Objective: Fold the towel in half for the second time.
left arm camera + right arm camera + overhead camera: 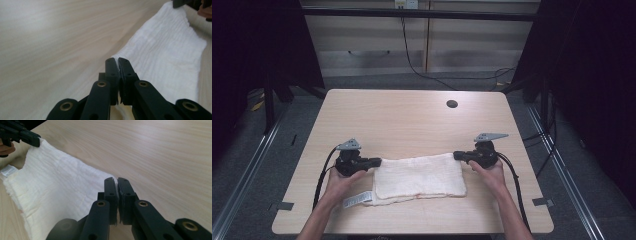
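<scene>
Both grippers are pinching the white towel (419, 176). Left gripper (375, 161) has its two black jaws squeezed together on the towel's far corner on that side, and a thin bit of white cloth shows between them in the left gripper view (117, 65). Right gripper (458, 155) does the same at the other far corner, with its jaws closed tight on the cloth edge in the right gripper view (116, 184). So the towel lies flat between the two grippers, stretched from one to the other along its far edge. It looks folded, with a second layer sticking out a little along the near edge. A small white tag (357, 200) pokes out at the near corner below the left gripper, close to the person's left hand (341, 181). The right hand (490, 171) sits just behind its gripper. Black cables trail back from both grippers toward the near edge of the table (412, 115). Past the grippers, on the far side, the light wood top is bare and wide, with lots of room to move. A small dark round hole (452, 104) sits well beyond the right gripper, near the far edge. Outside each gripper there is a strip of bare wood before the table's side edge.
</scene>
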Action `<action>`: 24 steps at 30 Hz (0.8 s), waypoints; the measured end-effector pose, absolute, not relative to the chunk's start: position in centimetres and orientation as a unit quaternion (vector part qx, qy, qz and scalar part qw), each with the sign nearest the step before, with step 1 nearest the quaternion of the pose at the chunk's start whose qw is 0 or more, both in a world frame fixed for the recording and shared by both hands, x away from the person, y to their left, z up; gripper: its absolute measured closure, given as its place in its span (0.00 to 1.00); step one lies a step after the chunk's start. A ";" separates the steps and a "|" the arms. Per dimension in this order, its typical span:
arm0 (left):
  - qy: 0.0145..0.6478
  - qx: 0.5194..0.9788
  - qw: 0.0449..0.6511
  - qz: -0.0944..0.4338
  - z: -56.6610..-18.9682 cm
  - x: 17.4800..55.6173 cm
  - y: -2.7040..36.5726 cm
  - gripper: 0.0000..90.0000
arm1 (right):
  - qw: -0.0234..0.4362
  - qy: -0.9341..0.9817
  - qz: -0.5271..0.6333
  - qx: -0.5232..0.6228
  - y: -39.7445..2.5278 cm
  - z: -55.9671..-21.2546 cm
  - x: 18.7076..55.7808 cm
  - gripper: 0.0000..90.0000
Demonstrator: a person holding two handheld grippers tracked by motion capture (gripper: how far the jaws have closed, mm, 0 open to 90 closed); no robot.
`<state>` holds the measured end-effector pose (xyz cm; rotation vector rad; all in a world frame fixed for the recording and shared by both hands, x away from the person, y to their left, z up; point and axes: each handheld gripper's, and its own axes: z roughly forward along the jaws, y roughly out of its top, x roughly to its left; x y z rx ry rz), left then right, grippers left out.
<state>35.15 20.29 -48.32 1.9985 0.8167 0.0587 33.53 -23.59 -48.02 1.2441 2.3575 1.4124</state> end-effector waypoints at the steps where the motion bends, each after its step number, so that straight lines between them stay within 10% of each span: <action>1: 0.329 0.817 0.472 0.028 -48.0 35.3 20.1 0.97 | 0.063 0.779 0.469 0.411 -23.6 -47.8 33.5 0.97; 24: 0.345 0.807 0.479 0.029 -48.9 35.6 19.9 0.97 | 0.074 0.778 0.476 0.405 -24.3 -46.8 33.0 0.97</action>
